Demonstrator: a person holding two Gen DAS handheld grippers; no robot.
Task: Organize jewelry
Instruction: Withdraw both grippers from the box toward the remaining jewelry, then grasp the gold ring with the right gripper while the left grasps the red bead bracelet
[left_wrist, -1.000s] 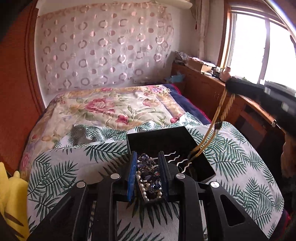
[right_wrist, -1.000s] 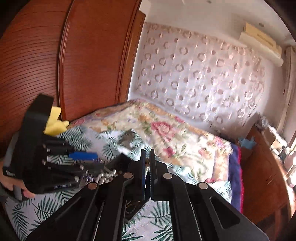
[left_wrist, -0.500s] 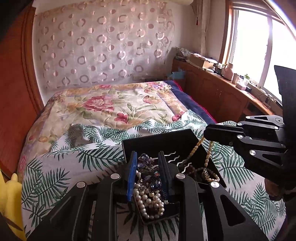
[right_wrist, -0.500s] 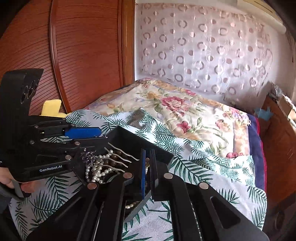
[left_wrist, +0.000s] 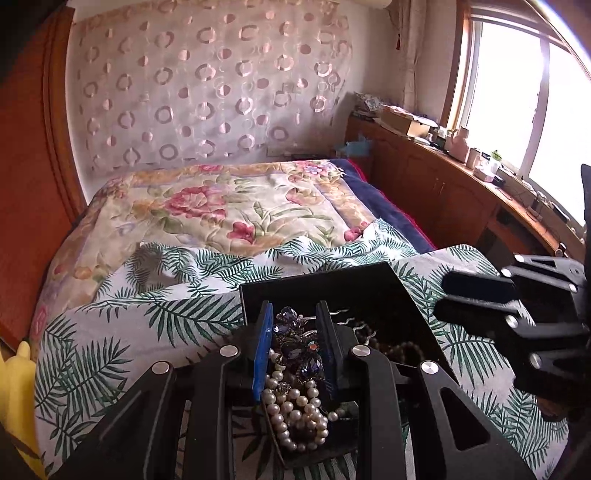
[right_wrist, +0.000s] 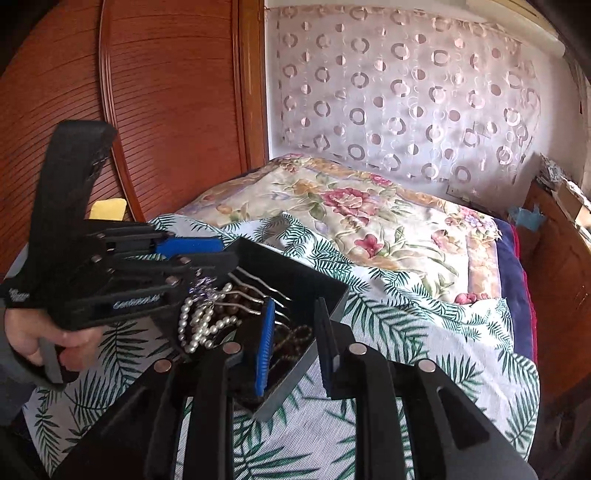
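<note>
From the left wrist view, a shallow black square tray (left_wrist: 332, 291) sits on the palm-leaf printed sheet (left_wrist: 147, 314) near the foot of the bed. The left gripper (left_wrist: 297, 343) reaches over the tray's near edge, and its jaws pinch a cluster of purple-stone jewelry (left_wrist: 295, 347) from which a white pearl strand (left_wrist: 295, 410) hangs into the near corner. Brown beads (left_wrist: 399, 347) lie toward the tray's right side. Only this view shows the window (left_wrist: 517, 92) and the long wooden cabinet (left_wrist: 443, 192) beneath it; the right gripper appears here merely as a black body at the right edge.

The right wrist view shows what that one hides: the right gripper (right_wrist: 295, 332), whose jaws have just been opening, stands spread and empty over the tray's right corner, the brown beads lying below in the tray. Here a hand (right_wrist: 44, 336) grips the left gripper's handle, with silver hairpins (right_wrist: 258, 291) lying in the tray and the wooden wardrobe (right_wrist: 166, 110) behind.
</note>
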